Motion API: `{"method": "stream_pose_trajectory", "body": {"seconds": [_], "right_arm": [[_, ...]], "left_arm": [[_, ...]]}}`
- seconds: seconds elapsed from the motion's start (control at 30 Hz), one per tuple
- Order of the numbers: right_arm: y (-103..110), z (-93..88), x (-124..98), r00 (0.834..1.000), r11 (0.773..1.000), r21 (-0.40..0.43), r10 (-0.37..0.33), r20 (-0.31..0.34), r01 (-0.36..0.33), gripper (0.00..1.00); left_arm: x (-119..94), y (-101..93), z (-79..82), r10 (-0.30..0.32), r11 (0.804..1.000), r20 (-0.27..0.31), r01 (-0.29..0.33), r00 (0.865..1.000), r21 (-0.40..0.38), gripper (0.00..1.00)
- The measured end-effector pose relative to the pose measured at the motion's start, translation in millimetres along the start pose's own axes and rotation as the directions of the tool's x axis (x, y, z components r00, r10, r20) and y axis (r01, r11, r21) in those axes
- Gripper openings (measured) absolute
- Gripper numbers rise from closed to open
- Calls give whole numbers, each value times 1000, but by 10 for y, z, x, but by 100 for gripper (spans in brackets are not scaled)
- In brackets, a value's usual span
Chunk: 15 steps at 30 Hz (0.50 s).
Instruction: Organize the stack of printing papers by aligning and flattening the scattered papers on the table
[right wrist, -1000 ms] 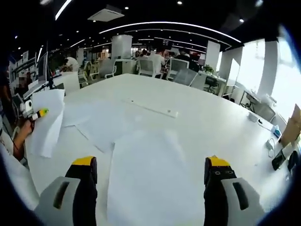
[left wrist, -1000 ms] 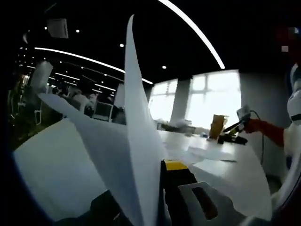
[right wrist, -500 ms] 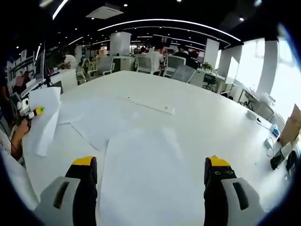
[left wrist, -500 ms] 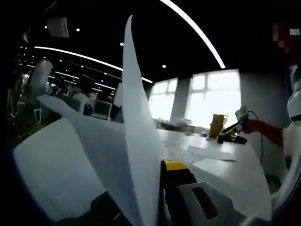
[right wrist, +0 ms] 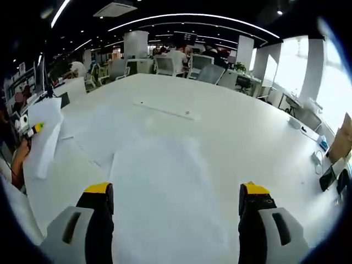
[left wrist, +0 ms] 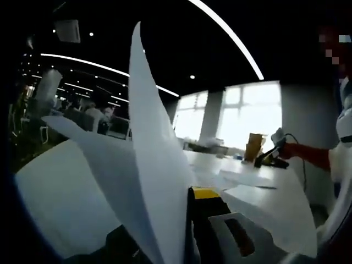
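Paper [left wrist: 151, 165] stands clamped in the left tool [left wrist: 187, 220], long edge pointing upward. Another sheet [right wrist: 165, 192] lies flat on the table [right wrist: 231, 132] between the right tool's [right wrist: 176, 201] spread jaws.

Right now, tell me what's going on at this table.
A person is tidying loose printing papers on a white table with two handheld grippers. The left gripper is shut on a sheet of paper, held up off the table so it stands nearly on edge. The right gripper is open, jaws wide apart, poised over another sheet lying flat. More sheets lie scattered beyond, not yet aligned.
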State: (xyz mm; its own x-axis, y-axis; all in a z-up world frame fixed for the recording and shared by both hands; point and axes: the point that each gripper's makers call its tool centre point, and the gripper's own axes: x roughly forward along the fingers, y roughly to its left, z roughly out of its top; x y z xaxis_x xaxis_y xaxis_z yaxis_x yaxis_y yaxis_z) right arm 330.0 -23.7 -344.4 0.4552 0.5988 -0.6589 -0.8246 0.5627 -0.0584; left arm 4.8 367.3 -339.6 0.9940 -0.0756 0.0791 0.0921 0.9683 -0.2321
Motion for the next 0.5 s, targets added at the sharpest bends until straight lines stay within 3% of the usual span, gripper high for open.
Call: {"method": "stream_pose_trajectory", "body": {"seconds": [0.5], "right_arm": [[-36, -119, 213, 999, 1000, 7, 24, -45, -23, 90]], "left_arm": [[-2, -1, 6, 1, 1000, 3, -1, 1000, -2, 6]]}}
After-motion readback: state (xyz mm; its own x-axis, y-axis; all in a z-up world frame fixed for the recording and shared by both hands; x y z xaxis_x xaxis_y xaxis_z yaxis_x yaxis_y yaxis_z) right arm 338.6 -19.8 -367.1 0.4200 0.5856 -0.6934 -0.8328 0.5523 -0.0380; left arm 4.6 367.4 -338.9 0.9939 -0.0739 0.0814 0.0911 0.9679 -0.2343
